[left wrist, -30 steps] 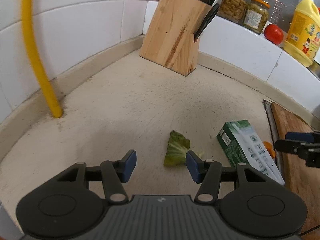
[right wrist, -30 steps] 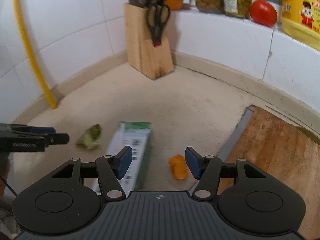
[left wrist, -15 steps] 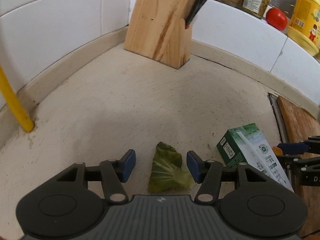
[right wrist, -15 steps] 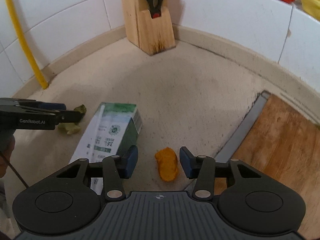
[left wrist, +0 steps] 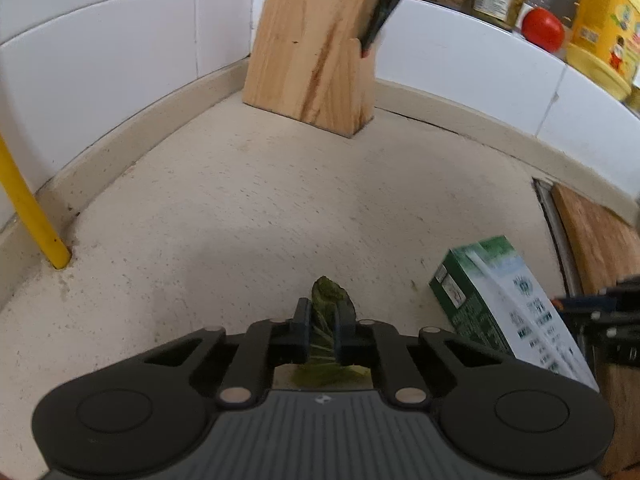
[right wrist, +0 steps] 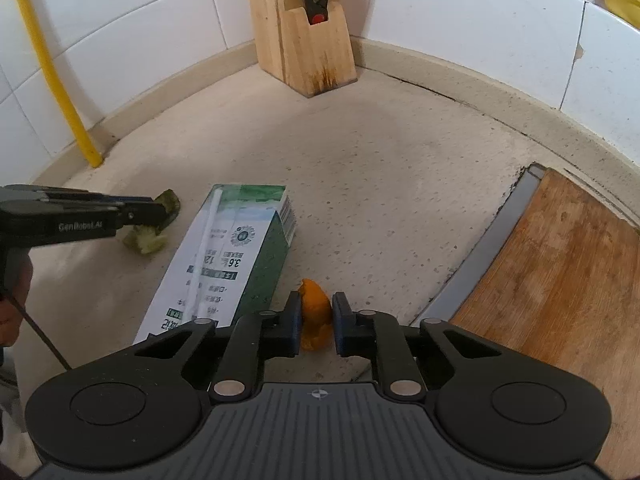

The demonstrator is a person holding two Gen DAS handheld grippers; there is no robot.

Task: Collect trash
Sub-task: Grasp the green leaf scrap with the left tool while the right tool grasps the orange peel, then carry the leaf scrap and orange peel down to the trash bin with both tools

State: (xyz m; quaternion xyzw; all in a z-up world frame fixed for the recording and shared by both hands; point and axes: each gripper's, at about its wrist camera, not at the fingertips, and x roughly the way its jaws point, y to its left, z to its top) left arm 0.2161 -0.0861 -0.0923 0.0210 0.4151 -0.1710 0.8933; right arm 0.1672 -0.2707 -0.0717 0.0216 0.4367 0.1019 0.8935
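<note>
Landmark is the milk carton (right wrist: 228, 256) lying flat on the desk (right wrist: 392, 184). Left of the carton: left gripper (left wrist: 323, 330) is clamped on the green leaf scrap (left wrist: 328, 312), pads pinching its middle, stem end hanging loose toward the camera, scrap looks to be on or just off the desk. Just right of the carton, near its base end: right gripper (right wrist: 316, 322) jaws closing around the orange peel (right wrist: 314, 314), peel sits between the pads and they look to be touching its sides. Further right of the carton: cutting board (right wrist: 560, 280), not involved. To do this well, I'd let the right side finish squeezing before any lift, since the peel is curved and may squirt out forward. Lift both straight up, slowly; the leaf is limp and could tear or slip if jerked. Keep the right gripper clear of the carton edge so it doesn't drag. Carton remains to be collected. No bin visible.
</note>
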